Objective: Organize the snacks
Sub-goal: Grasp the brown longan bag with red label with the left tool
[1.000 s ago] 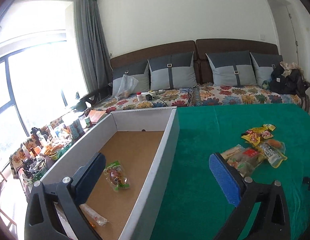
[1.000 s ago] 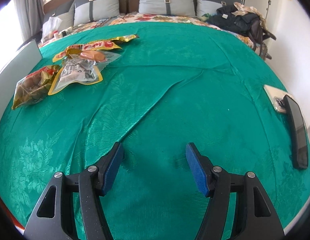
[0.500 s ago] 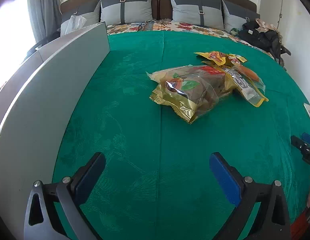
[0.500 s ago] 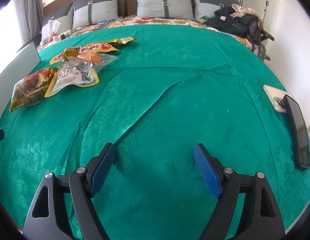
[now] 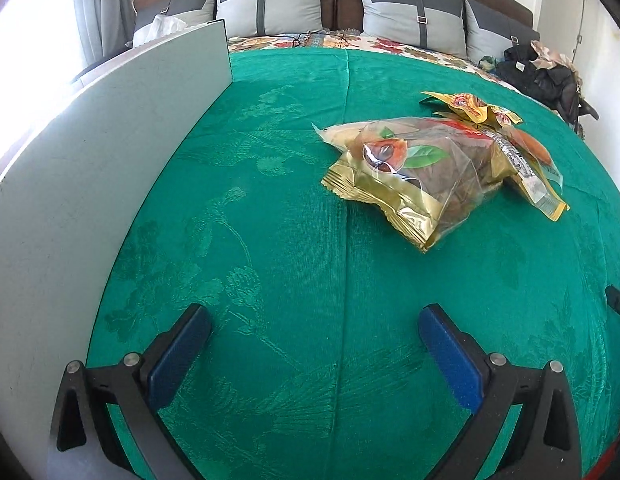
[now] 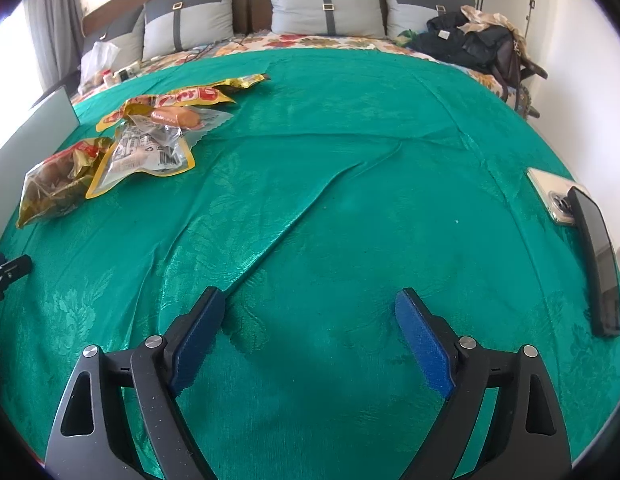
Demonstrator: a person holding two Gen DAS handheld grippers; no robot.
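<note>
While pointed down at the green cloth (image 5: 270, 200): left gripper (image 5: 313, 336) spread wide, empty. Snack packets (image 5: 425, 172) piled ahead-right of its fingers, apart. Right gripper (image 6: 310, 312) opening, nothing between.

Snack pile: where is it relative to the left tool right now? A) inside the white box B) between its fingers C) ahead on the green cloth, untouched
C: the snack pile lies on the green cloth well ahead of the open, empty left tool.

Green floral-damask tablecloth (image 5: 270, 208), gold snack bag (image 5: 409, 184)
</note>
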